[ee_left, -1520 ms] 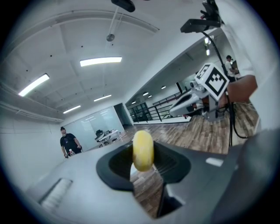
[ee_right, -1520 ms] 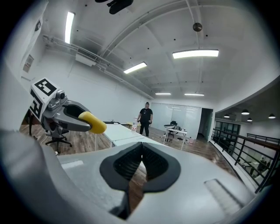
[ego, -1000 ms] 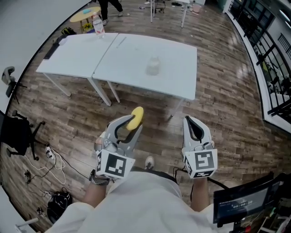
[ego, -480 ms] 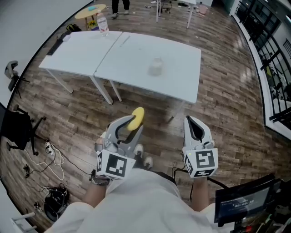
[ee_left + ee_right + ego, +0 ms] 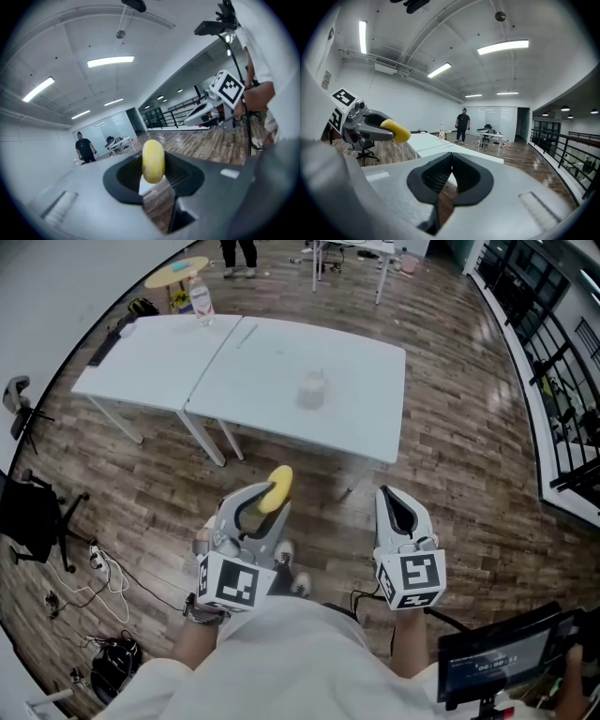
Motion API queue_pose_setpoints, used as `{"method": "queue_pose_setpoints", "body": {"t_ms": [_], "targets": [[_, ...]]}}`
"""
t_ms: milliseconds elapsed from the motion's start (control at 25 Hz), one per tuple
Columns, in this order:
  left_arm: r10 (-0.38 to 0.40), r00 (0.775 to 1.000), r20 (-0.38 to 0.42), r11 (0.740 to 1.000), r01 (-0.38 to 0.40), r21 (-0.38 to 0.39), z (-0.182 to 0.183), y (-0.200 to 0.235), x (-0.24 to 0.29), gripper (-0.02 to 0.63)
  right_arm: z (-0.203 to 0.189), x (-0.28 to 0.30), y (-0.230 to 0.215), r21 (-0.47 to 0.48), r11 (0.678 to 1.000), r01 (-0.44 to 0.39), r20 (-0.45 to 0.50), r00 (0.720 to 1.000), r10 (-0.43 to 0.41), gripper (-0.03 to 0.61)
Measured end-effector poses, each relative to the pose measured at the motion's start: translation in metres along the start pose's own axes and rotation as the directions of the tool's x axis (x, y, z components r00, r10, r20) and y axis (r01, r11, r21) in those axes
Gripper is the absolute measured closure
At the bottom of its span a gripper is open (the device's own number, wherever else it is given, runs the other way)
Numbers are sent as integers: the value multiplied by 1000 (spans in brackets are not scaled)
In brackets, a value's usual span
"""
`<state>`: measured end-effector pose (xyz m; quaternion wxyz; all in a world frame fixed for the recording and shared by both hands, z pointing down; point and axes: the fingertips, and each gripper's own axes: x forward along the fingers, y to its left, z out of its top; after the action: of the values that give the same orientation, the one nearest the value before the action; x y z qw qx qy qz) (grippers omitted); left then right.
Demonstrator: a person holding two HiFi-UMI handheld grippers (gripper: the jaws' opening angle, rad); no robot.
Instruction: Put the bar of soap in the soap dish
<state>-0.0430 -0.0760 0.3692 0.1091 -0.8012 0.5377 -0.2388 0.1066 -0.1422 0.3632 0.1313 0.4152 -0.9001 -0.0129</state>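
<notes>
A yellow bar of soap (image 5: pixel 275 488) sticks out from the tips of my left gripper (image 5: pixel 270 495), which is shut on it and held in the air over the wooden floor. In the left gripper view the soap (image 5: pixel 153 161) stands on end between the dark pads. My right gripper (image 5: pixel 391 496) hangs beside it, shut and empty; its pads meet in the right gripper view (image 5: pixel 451 158). A translucent soap dish (image 5: pixel 312 388) sits on the white table (image 5: pixel 356 418) ahead, well beyond both grippers.
A second white table (image 5: pixel 141 357) adjoins on the left, with a plastic bottle (image 5: pixel 199 298) at its far edge. An office chair (image 5: pixel 28 517) and floor cables (image 5: pixel 94 568) lie left. A black railing (image 5: pixel 562 381) runs along the right. A person (image 5: pixel 462 124) stands far behind.
Both grippers keep the same pose, and the soap stays gripped. The head view has drifted slightly, so the table and dish sit a little lower in it.
</notes>
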Motion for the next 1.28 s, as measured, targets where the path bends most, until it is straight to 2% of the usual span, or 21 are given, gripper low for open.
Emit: {"method": "queue_pose_setpoints", "body": {"t_ms": [720, 1280], "targets": [[-10, 999, 31, 1000, 10, -17, -7, 54, 45, 482, 18, 62, -12, -16, 1000, 25, -8, 1000, -25, 575], [-62, 996, 64, 998, 64, -23, -19, 90, 86, 482, 22, 108, -16, -17, 998, 55, -45, 997, -56, 575]]}}
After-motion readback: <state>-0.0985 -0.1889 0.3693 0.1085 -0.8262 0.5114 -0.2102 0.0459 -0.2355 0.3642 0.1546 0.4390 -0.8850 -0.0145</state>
